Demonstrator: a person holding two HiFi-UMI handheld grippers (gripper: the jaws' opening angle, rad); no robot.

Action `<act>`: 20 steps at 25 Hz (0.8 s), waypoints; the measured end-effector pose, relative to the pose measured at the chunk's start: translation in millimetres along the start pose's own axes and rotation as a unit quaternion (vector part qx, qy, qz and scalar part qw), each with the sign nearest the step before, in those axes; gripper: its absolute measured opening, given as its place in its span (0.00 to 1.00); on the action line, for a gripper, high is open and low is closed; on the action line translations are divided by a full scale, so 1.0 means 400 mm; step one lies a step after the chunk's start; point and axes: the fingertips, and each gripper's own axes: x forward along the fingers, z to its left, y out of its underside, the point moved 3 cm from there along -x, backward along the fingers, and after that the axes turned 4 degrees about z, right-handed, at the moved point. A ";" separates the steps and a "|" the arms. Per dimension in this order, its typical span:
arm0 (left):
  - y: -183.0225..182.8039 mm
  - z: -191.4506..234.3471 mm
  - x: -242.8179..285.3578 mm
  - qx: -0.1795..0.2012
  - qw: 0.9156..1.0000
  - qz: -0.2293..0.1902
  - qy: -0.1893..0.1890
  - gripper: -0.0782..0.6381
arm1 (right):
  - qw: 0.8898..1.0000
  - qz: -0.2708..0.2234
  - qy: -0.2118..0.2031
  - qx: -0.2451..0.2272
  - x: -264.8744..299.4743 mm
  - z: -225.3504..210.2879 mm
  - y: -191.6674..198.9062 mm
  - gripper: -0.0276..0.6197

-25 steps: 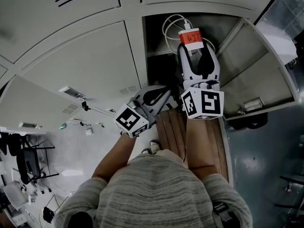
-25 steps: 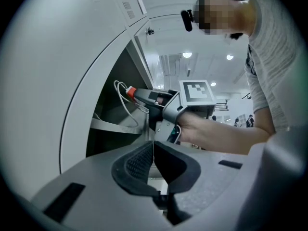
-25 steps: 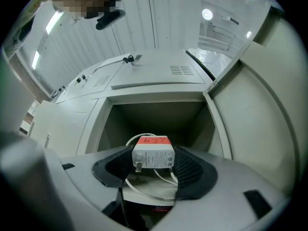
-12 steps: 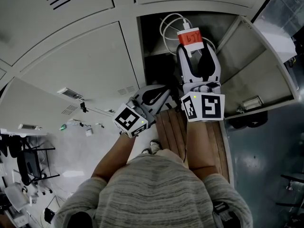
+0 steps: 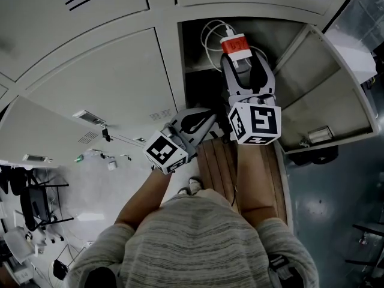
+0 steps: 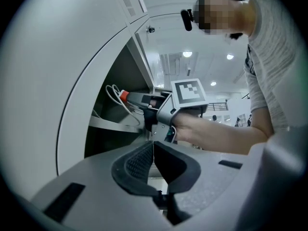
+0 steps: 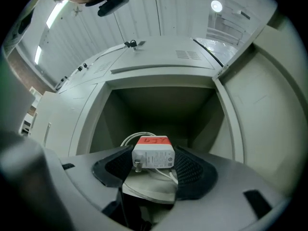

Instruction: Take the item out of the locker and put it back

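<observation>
rightward, the open door point(image 5: 324, 95) flanks the charger point(image 5: 235, 45) and coiled cable point(image 5: 207, 41).

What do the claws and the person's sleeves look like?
The left claw and right claw are pale grey shells with dark ribbed pads. Each bears a white cube with black square markers. The person wears a grey striped top.

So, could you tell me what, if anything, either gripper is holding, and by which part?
The right gripper clamps the white charger by its two opposite side faces. The left gripper is shut with nothing between its jaws.
</observation>
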 end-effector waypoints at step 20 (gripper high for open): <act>0.005 0.026 0.002 -0.009 1.000 -0.008 -0.011 0.12 | 0.982 0.186 -0.018 -0.017 0.113 0.027 0.140 0.45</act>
